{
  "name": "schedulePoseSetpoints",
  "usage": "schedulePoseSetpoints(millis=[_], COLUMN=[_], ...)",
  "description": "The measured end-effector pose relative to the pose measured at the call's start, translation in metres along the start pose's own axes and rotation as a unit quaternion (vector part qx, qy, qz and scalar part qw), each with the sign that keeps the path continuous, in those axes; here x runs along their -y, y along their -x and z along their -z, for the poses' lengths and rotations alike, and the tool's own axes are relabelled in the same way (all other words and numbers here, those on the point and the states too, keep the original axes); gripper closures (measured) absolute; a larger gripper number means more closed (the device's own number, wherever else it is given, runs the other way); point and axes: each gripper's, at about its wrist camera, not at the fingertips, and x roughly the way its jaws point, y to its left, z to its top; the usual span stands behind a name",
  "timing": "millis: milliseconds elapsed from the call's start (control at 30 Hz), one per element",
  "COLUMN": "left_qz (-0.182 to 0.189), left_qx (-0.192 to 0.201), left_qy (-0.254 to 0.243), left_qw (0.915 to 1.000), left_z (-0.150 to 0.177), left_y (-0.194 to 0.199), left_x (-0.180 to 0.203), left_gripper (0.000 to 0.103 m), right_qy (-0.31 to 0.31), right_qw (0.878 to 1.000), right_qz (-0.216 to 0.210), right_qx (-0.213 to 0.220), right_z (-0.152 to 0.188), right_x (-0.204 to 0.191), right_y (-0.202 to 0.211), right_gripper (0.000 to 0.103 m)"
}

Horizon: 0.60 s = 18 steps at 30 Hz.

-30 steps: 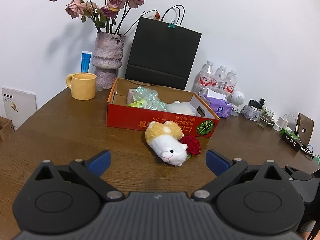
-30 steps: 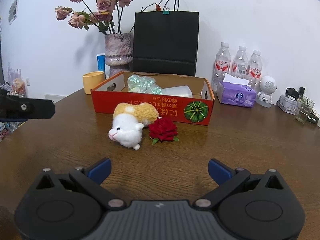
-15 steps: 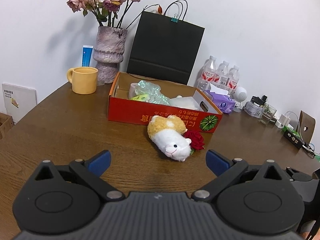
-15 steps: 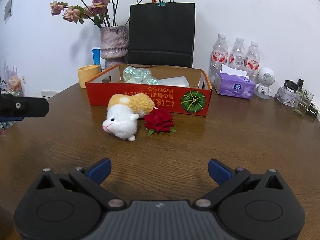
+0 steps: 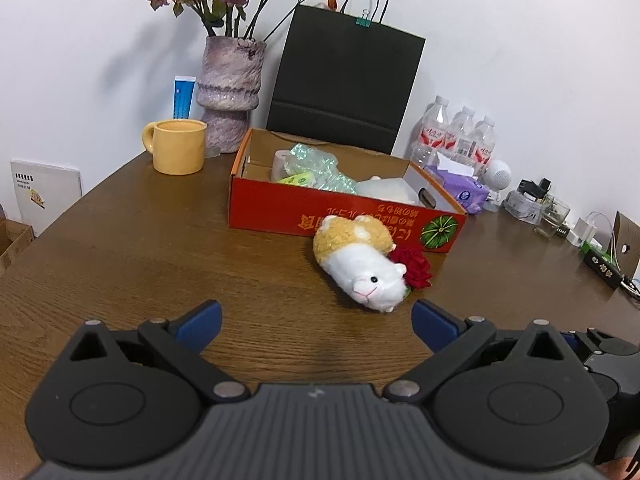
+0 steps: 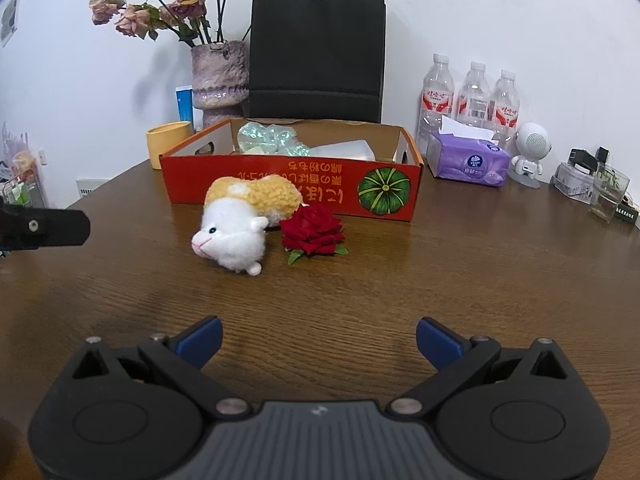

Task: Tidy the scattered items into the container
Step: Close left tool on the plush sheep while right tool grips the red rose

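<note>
Plush hamster (image 6: 240,224) before the box (image 6: 292,184) — rose (image 6: 312,230) touching its right, mug (image 6: 166,144) left of box

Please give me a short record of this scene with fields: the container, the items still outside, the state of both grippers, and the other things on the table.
container: red cardboard box, open on top, already holding some packets
outside items: plush hamster and red rose, on the table in front of the box, touching each other
left gripper: open, empty, short of the hamster
right gripper: open, empty, short of both items
behind the box: yellow mug, vase of flowers, black paper bag
right of the box: tissue pack, three water bottles
</note>
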Motion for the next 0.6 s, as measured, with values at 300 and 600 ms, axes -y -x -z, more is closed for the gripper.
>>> schedulePoseSetpoints(millis=[300, 600], left_qz=[-0.004, -0.001], left_qx=[-0.008, -0.027], left_qy=[-0.016, -0.029], left_qw=[0.9998, 0.9992], left_z=[-0.004, -0.014], left_y=[-0.017, -0.054], left_x=[0.007, 0.013], left_gripper=[0.000, 0.000], right_qy=[0.008, 0.019], right_qw=[1.000, 1.000], right_qz=[0.004, 0.007], right_qx=[-0.004, -0.010], right_z=[-0.006, -0.019], right_x=[0.005, 0.012], right_y=[-0.018, -0.045], right_gripper=[0.000, 0.000])
